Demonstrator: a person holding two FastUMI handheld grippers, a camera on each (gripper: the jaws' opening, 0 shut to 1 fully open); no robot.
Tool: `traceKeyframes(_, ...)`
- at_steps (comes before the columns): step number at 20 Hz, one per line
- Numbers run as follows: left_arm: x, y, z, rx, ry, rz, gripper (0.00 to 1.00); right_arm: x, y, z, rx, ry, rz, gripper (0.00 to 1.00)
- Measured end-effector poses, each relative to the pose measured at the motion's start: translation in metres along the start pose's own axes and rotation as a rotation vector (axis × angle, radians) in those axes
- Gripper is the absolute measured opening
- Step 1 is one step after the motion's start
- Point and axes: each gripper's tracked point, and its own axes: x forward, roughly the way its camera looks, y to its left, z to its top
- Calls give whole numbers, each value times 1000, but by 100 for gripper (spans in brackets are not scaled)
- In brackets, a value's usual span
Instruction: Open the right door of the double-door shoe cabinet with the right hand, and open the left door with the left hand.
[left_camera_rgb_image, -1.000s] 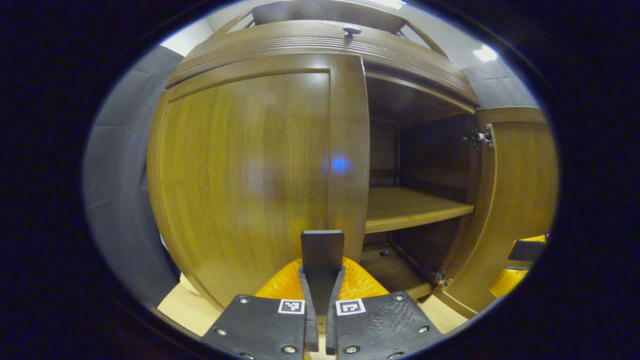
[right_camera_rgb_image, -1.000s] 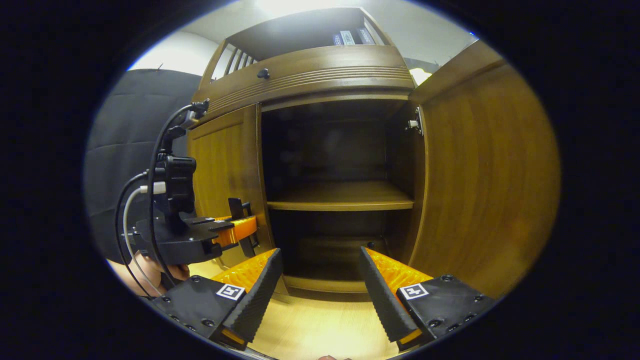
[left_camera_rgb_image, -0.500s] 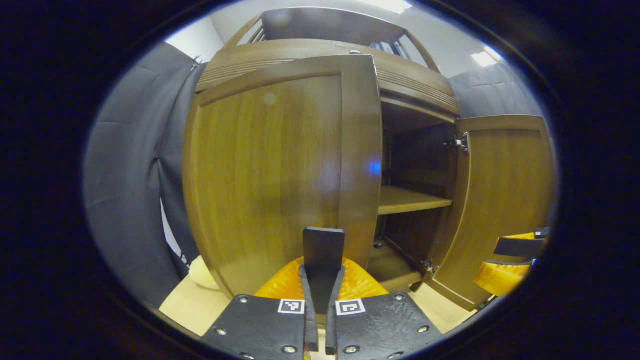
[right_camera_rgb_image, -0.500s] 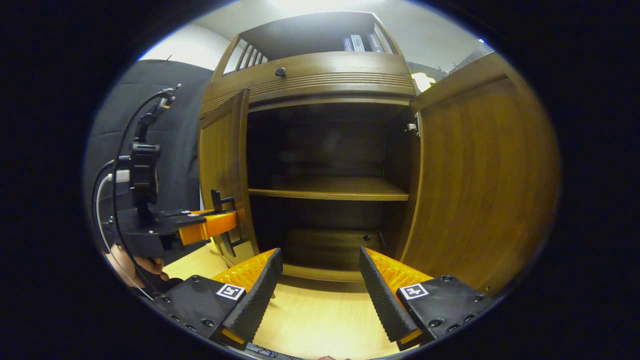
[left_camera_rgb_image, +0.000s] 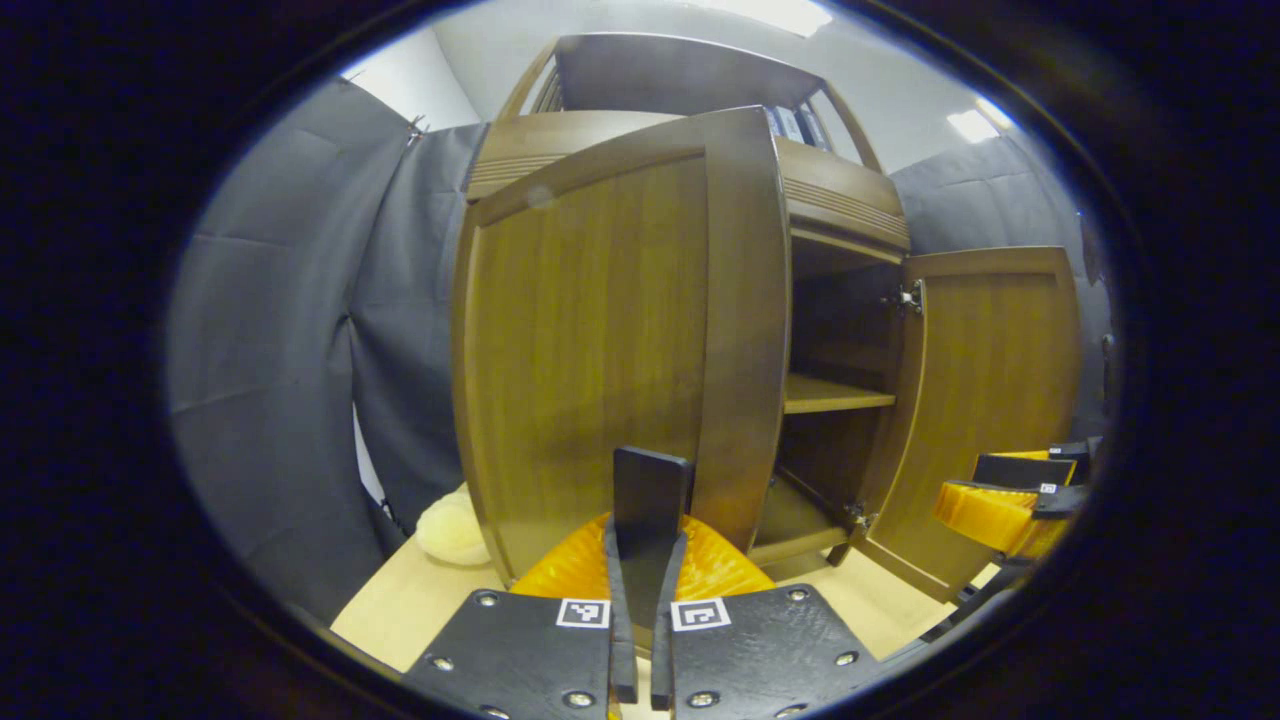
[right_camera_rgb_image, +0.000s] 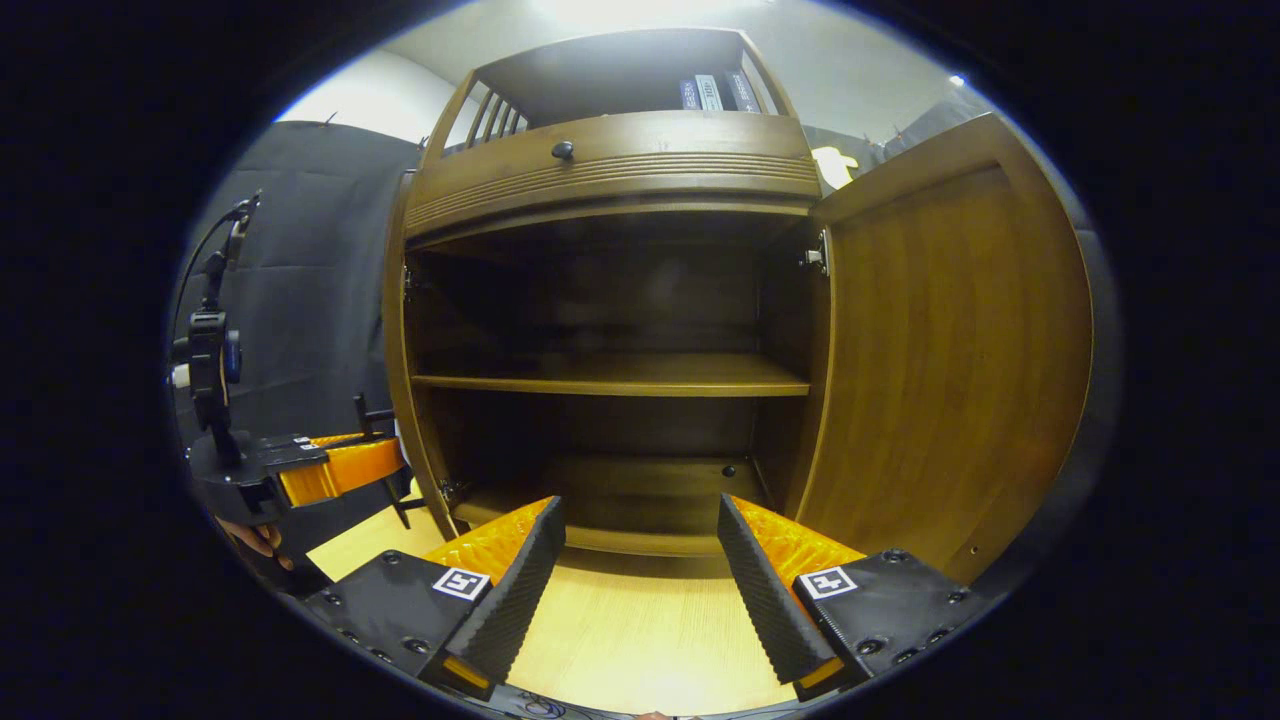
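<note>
Left gripper view looks along the left tool (left_camera_rgb_image: 640, 600), whose fingers stand together on a dark flat piece, apparently the pull of the left door (left_camera_rgb_image: 600, 340); I judge it clamped there, though the contact itself is partly hidden. That door stands swung well out from the shoe cabinet (right_camera_rgb_image: 610, 170), its tall free edge upright directly ahead of the tool, with its hinge side away to the left. Beyond that edge the inner shelf (left_camera_rgb_image: 835, 398) shows, then the right door (left_camera_rgb_image: 990, 400), also swung wide. Right gripper view shows the right tool (right_camera_rgb_image: 640, 585) with fingers apart and holding nothing, low above the pale worktop (right_camera_rgb_image: 640, 640) near its front edge, facing the open interior; the right door (right_camera_rgb_image: 950, 370) is just to its right and the left tool (right_camera_rgb_image: 375, 465) is off to its left at the cabinet's left side. Both doors look open, so the task appears nearly done. Any further swing of the left door turns on its upright hinge line: the pull would travel outward and leftward in an arc, and the left tool is the 1 already on it.
</note>
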Motion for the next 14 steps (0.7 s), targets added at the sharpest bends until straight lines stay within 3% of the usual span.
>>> traceKeyframes(9, 1, 13, 11, -16, -17, 66, 7, -16, 27, -16, 4, 23, 29, 94)
traceKeyframes(11, 5, 12, 11, -12, -27, 55, 6, -18, 33, -19, 1, 36, 46, 94)
traceKeyframes(12, 2, 14, 14, -5, -34, 46, 7, -19, 36, -18, 6, 36, 56, 99)
traceKeyframes(14, 2, 18, 14, 19, -42, 31, 6, -20, 43, -14, 5, 28, 73, 94)
